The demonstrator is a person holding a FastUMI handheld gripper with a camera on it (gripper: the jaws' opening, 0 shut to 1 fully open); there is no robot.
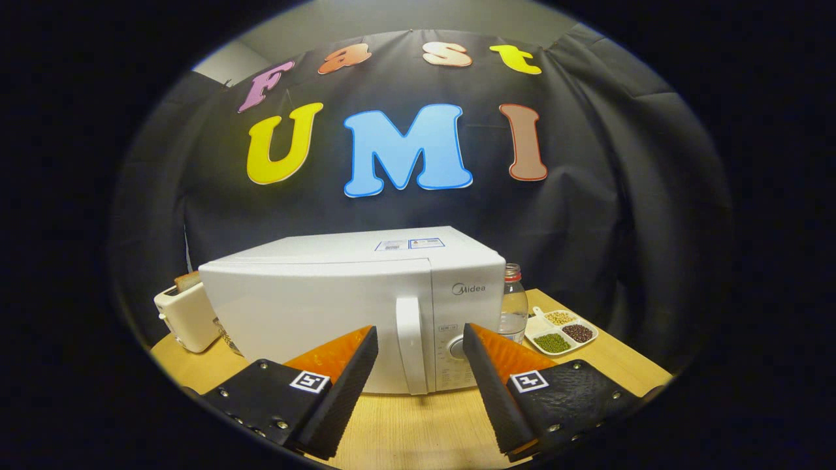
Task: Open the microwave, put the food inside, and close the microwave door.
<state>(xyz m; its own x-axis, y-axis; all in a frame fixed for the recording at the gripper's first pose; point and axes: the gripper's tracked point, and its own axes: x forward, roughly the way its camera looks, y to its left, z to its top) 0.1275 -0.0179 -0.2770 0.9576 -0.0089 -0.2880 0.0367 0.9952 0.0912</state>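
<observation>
I am holding the gripper (420,339) level in front of the microwave (353,307), its fingers spread wide and pinching nothing. The door (313,320) is sitting shut, so I judge the opening step is not yet begun. The handle (410,346) is the thing the next move turns on: it is lying straight ahead, framed in the gap between the two fingertips and beyond them, not touching either. Its long axis is running upright, from mid-door down to the bottom of the door, while my fingers are opening side to side, so I reckon they are already lined up to close across it once I am pushing forward. The handle is sitting slightly nearer the left finger than the right.

The food, I take it, is the tray (563,331) of beans on the table (418,431), beyond the right finger and to the right of the microwave, with a bottle (514,303) standing between it and the microwave. A toaster (187,315) is standing at the microwave's far left.

The right finger is covering part of the control panel and a dial. I cannot tell how deep the gap behind the handle is, nor which side the door is hinging on, though the handle's place suggests the left. Something small behind the toaster is too hidden to name.
</observation>
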